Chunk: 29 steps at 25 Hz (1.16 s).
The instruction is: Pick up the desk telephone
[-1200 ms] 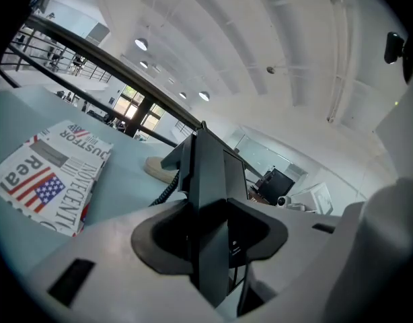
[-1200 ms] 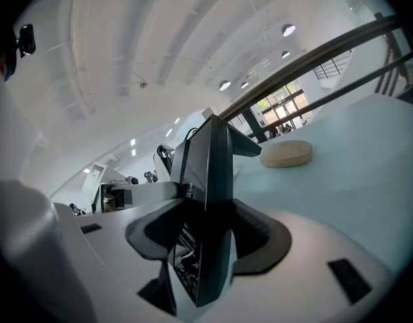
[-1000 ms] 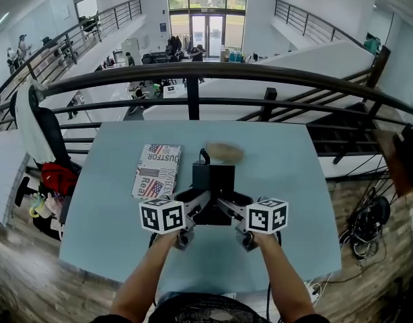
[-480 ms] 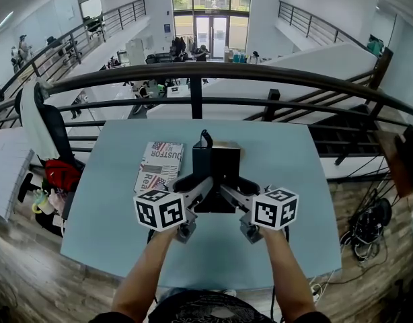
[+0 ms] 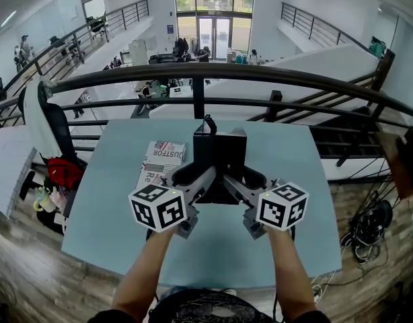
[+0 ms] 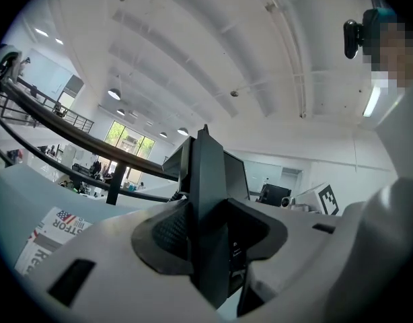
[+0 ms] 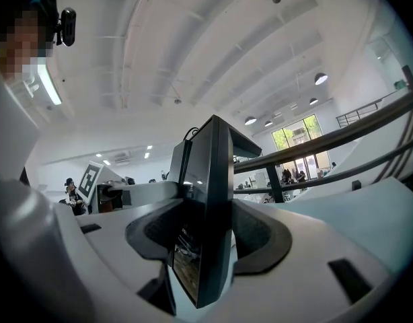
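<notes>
Two grippers: the left gripper [image 5: 194, 179] and the right gripper [image 5: 249, 180] each grip one side of the phone [image 5: 220, 155].
Fingers: in both gripper views the dark pads are closed part-way onto a thin black edge of the phone and press on both of its faces. Neither gripper is empty.
Change: a second ago the phone sat low on the table [image 5: 105, 207], at the middle of the frame. Now it is higher and larger in the head view, with its top close to the lower bar of the rail [image 5: 193, 103]. Both marker cubes have come up with it and look bigger.
Meaning: the lift is under way, and the phone looks to be clear of the table. The pick-up seems mostly done, and what remains is to hold it steady.
Phone place: centre of the head view, between the two grippers, above the middle of the table.
Cord: a thin black loop [image 5: 206, 122] stands at the phone's top. Its run is hidden, so it might tug as the phone rises.
Arms: both forearms come up from the lower edge of the frame. The grippers point away toward the rail, about level, and angle inward to make a V. The cubes are tilted outward.
Book: the book [image 5: 161, 161] lies flat on the table just left of the phone, untouched.
</notes>
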Available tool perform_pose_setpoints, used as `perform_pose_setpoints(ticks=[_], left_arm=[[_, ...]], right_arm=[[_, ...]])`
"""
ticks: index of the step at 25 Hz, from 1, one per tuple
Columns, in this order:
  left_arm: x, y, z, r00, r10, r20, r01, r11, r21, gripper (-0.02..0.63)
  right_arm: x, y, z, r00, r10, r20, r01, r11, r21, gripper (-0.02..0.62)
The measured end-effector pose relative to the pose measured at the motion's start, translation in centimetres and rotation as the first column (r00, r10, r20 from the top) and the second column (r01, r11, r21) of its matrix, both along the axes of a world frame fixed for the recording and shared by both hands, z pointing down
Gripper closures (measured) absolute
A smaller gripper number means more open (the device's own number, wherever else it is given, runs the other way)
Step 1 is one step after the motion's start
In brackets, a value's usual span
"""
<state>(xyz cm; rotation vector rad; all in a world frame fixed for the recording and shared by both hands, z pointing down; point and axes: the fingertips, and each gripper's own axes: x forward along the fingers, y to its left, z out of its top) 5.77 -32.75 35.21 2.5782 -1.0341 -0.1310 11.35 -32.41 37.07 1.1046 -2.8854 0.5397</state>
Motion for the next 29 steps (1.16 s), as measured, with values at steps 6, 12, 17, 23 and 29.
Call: perform_pose_setpoints(ticks=[6, 12, 17, 23, 29], left_arm=[[0.1, 0.3, -2.2, 1.0, -0.002, -0.004, 0.002, 0.998, 0.055, 0.437], [0.2, 1.0, -3.0, 1.0, -0.001, -0.003, 0.002, 0.997, 0.081, 0.437], [0.3, 0.9, -2.9, 1.0, 0.0, -0.004, 0.001, 0.997, 0.08, 0.437], [0.0, 1.0, -2.7, 1.0, 0.001, -0.008, 0.0, 0.997, 0.071, 0.437], [0.0, 0.7, -2.8, 1.0, 0.0, -0.008, 0.001, 0.998, 0.062, 0.437]], right_arm=[[0.2, 0.3, -2.1, 1.0, 0.007, -0.004, -0.007, 0.998, 0.062, 0.374], [0.2, 0.9, -2.9, 1.0, 0.011, 0.001, -0.011, 0.996, 0.089, 0.374], [0.3, 0.8, -2.8, 1.0, 0.012, 0.0, -0.012, 0.996, 0.088, 0.374], [0.0, 0.9, -2.6, 1.0, 0.014, -0.006, -0.013, 0.996, 0.084, 0.373], [0.0, 0.7, -2.7, 1.0, 0.014, -0.006, -0.013, 0.997, 0.076, 0.373]])
